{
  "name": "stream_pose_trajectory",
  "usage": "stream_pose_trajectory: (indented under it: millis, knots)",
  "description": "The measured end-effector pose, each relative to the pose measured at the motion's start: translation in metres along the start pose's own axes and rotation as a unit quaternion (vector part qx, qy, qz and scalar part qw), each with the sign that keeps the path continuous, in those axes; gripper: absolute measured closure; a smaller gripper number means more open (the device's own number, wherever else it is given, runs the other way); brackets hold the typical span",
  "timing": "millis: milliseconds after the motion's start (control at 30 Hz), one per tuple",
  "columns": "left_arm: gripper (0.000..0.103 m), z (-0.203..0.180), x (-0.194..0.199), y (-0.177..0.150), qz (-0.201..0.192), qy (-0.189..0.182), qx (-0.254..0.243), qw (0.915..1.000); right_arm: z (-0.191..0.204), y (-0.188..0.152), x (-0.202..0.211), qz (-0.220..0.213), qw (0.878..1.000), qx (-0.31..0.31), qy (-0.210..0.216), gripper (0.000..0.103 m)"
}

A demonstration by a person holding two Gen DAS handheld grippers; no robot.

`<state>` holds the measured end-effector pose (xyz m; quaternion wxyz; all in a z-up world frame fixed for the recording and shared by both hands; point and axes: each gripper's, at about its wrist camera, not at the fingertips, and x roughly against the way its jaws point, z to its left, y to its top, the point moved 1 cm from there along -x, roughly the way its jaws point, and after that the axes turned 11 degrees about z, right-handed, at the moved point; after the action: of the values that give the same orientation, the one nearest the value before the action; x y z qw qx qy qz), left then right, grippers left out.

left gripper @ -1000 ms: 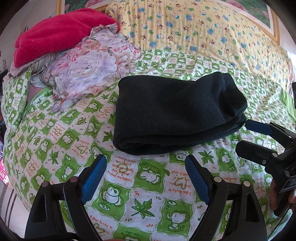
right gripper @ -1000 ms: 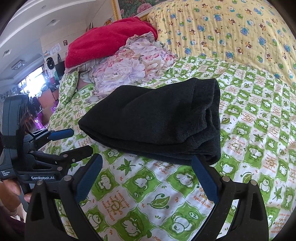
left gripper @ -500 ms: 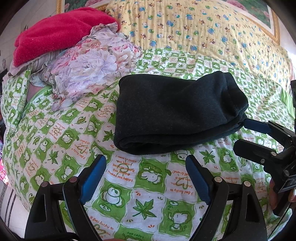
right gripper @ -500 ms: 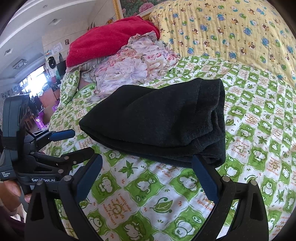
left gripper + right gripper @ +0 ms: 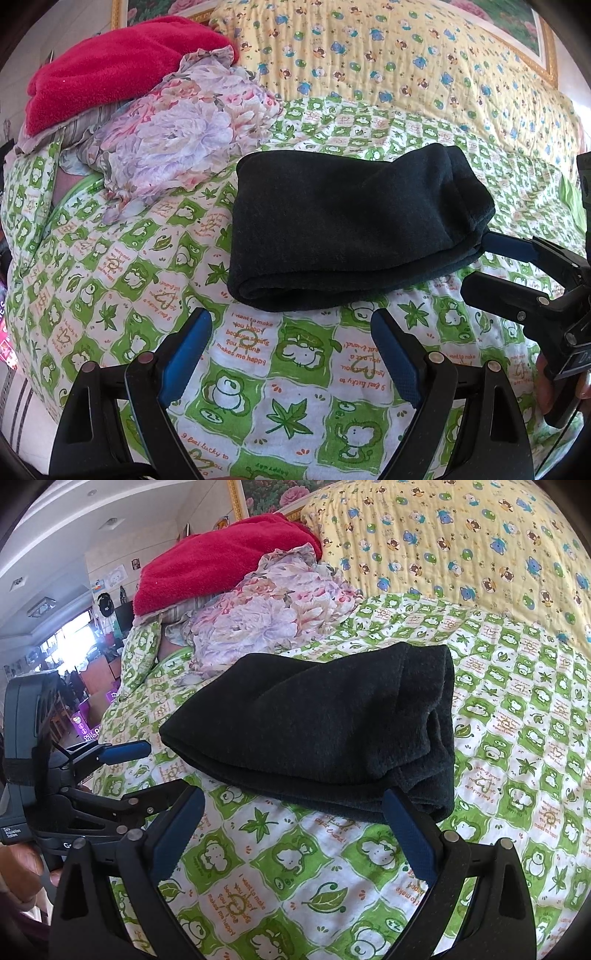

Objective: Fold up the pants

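The left claw [image 5: 290, 350] is spread wide and holds nothing, positioned over the green-and-white bedspread [image 5: 295, 387] just short of the near folded edge of the pants [image 5: 343, 232]; the right claw [image 5: 291, 830] is likewise wide open and empty, its right finger [image 5: 406, 830] at the near right corner of the pants, though contact cannot be confirmed. The dark pants lie folded into a compact stack in the middle of the bed, between the two claws. Behind the pants to the left lie a floral cloth [image 5: 177, 136] and a red blanket [image 5: 110, 70], with a yellow patterned quilt [image 5: 388, 62] across the back.
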<state>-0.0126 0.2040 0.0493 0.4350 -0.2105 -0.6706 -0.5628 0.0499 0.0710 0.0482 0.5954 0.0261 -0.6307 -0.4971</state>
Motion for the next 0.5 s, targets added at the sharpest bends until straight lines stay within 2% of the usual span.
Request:
stream_pose_trajectory:
  millis: [500]
  knots:
    - [0.014, 0.0018, 0.0031, 0.0044, -0.003, 0.001, 0.001, 1.0, 0.0016, 0.0034, 0.0018, -0.003, 1.0, 0.005, 0.0, 0.006]
